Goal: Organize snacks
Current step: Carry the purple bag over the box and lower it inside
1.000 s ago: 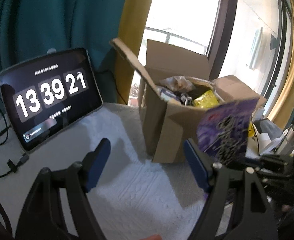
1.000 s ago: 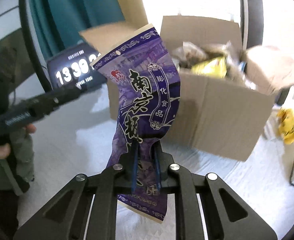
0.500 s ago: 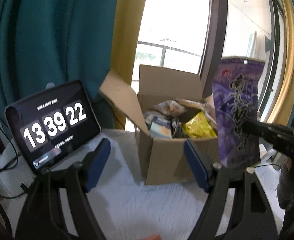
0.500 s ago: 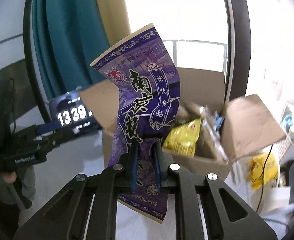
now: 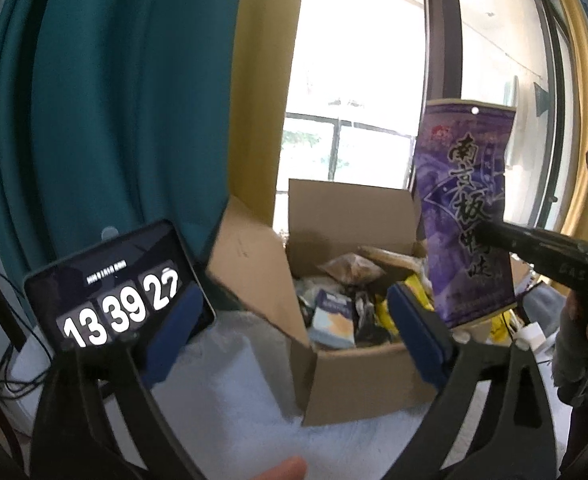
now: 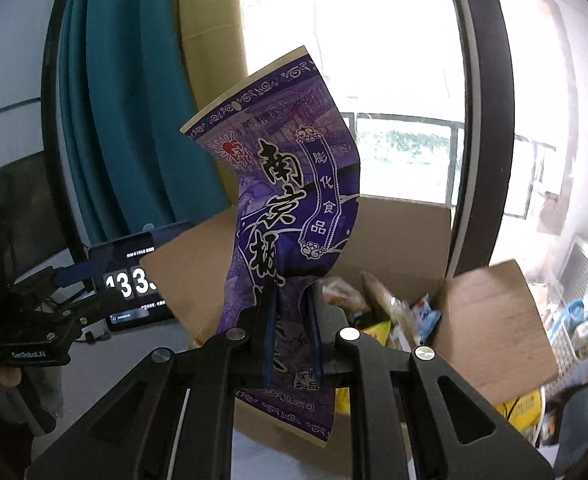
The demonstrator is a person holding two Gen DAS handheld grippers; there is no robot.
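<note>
My right gripper (image 6: 292,304) is shut on the lower part of a purple snack bag (image 6: 290,184) and holds it upright in the air above the near side of an open cardboard box (image 6: 489,320). From the left wrist view the same purple bag (image 5: 467,216) hangs over the box's (image 5: 357,380) right side, with the right gripper (image 5: 489,236) reaching in from the right. Several snack packs (image 5: 333,316) fill the box. My left gripper (image 5: 294,328) hovers in front of the box, its jaws opening wide with nothing between them.
A tablet (image 5: 114,304) showing a clock leans at the left on the white tablecloth (image 5: 230,392). Teal and yellow curtains (image 5: 126,100) and a bright window stand behind. Loose clutter and a yellow pack (image 6: 525,408) lie right of the box. The box flaps (image 5: 254,256) splay outward.
Both grippers have risen. The purple bag went from beside the box front to high above its rim. The left jaws have spread wider.
</note>
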